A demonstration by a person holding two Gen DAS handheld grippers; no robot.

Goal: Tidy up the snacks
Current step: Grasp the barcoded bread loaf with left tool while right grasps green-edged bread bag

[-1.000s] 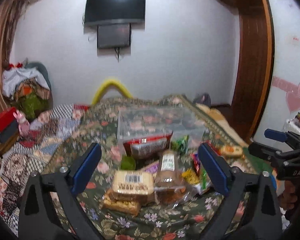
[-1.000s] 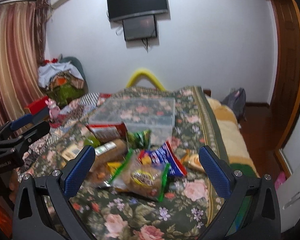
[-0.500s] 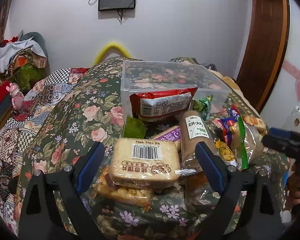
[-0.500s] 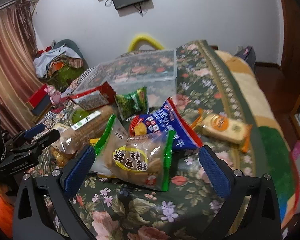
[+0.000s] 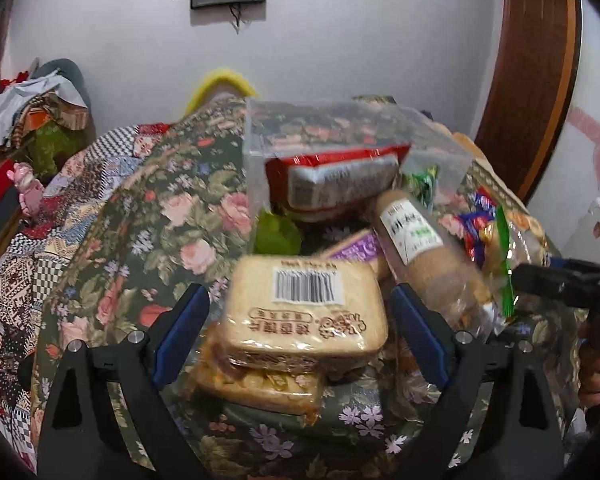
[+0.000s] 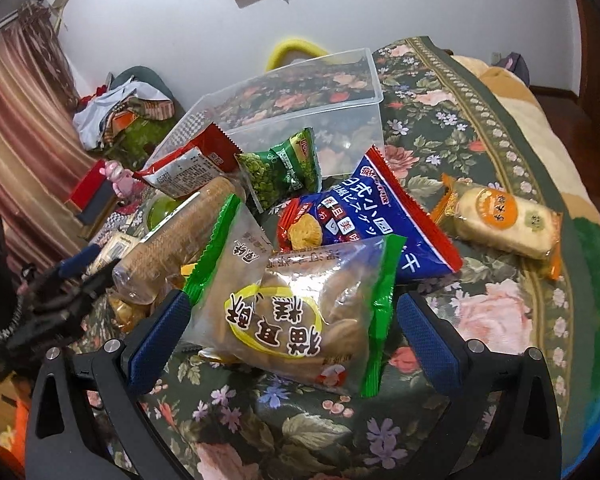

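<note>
With both sets of jaws spread wide and nothing yet pinched, looks like the approach stage of the first picks, no snack lifted so far. Nearest the left gripper (image 5: 300, 332): a flat toast pack (image 5: 306, 312) with a barcode label, stacked on a second bread pack (image 5: 260, 390), lying between the blue pads without either pad pressing on it. Nearest the right gripper (image 6: 292, 332): a green-edged pastry bag (image 6: 300, 312), likewise between open pads, untouched as far as can be told. Just behind, on the floral bedspread (image 6: 480, 312): a long biscuit roll (image 6: 180, 240) slanting left of the pastry bag, a blue biscuit bag (image 6: 364, 220) overlapping its far edge, and off to the right, apart from the heap, an orange-trimmed rice cracker pack (image 6: 508, 220). Farther on: a small green pea packet (image 6: 280, 172) and a red-edged packet (image 6: 188, 164) leaning against the near wall of the clear plastic bin (image 6: 340, 92), which seems empty and stands at the far side of the pile. Next move, by judgement: closing on one pack per gripper, squeezing gently since bread and pastry crush easily, then lifting clear of the neighbours and carrying over the bin's near rim. Worth watching: the slippery film on the pastry bag, and the lower bread pack dragging along with the upper.
</note>
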